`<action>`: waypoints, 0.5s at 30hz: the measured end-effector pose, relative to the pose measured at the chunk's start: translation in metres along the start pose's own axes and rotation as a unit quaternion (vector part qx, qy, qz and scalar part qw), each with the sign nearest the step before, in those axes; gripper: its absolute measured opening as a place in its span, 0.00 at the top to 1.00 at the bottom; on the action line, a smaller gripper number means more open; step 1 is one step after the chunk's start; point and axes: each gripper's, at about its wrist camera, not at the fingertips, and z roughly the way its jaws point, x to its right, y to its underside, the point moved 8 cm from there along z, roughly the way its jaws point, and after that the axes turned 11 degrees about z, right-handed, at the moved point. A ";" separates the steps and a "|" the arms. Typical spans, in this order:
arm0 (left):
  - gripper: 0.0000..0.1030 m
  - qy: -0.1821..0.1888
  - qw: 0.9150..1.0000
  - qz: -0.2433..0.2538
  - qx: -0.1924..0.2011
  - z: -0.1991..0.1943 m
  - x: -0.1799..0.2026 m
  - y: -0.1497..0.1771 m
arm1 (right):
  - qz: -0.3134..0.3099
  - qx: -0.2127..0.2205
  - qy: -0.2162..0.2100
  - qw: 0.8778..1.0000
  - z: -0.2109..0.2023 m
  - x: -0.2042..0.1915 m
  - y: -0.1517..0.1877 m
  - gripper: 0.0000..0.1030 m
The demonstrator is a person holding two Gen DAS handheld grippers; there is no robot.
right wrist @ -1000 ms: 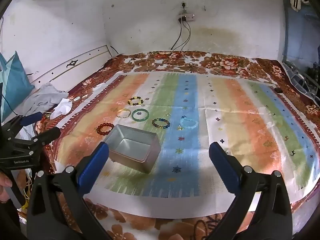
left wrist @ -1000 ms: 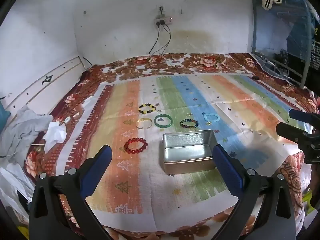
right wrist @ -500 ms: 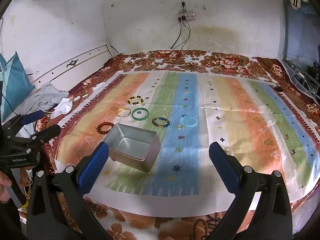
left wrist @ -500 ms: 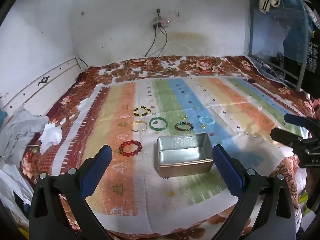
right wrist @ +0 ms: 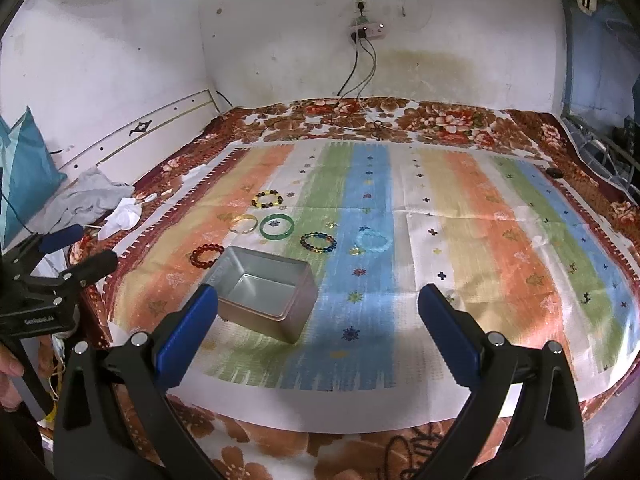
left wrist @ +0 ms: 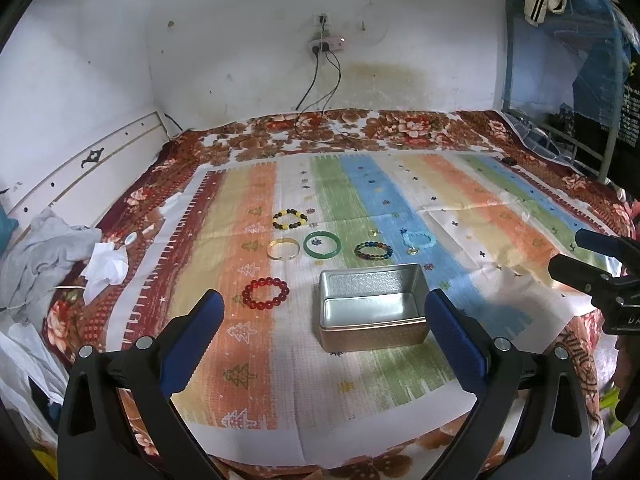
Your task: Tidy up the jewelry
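Organizing jewelry, opening stage. Both tongs are held back from the bed edge, and neither touches anything. The left gripper [left wrist: 320, 332] has its jaws spread wide apart and grips nothing; the right gripper [right wrist: 318, 326] is likewise spread wide and grips nothing. The open metal tin [left wrist: 370, 306] stands directly ahead of the left tongs, between the lines of its two jaws, with its long axis running across them from side to side. Seen from the right tongs, the same tin lies ahead and toward the left jaw, turned at an angle.

All six bracelets lie flat on the striped cloth [left wrist: 460, 200], none yet in the tin. The red bead bracelet [left wrist: 265, 293] lies just beyond the left jaw tip of the left tongs, beside the tin's left end. Farther out, beyond the tin, run a gold bangle [left wrist: 283, 249], a green bangle [left wrist: 322, 244], a multicolour bead bracelet [left wrist: 373, 251] and a pale blue bracelet [left wrist: 418, 239]; a yellow-and-dark bead bracelet [left wrist: 289, 219] lies farthest.

Judged from this layout, the left tongs is nearer the red bracelet (a short reach forward and slightly left), while the pale blue bracelet sits ahead of the right tongs, between its two jaws. Flat rings on soft cloth will probably need one jaw inside the loop.
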 end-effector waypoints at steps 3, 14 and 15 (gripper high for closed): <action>0.05 -0.004 1.000 -0.001 0.002 -0.002 0.000 0.000 | 0.001 -0.004 -0.001 1.000 0.001 0.001 0.001 0.04; 0.05 -0.005 1.000 0.010 0.001 -0.004 -0.001 0.002 | 0.005 -0.003 -0.006 1.000 0.001 0.000 0.001 0.04; 0.05 -0.005 1.000 0.013 0.001 -0.005 -0.001 0.002 | 0.004 -0.003 -0.007 1.000 0.000 0.000 0.001 0.04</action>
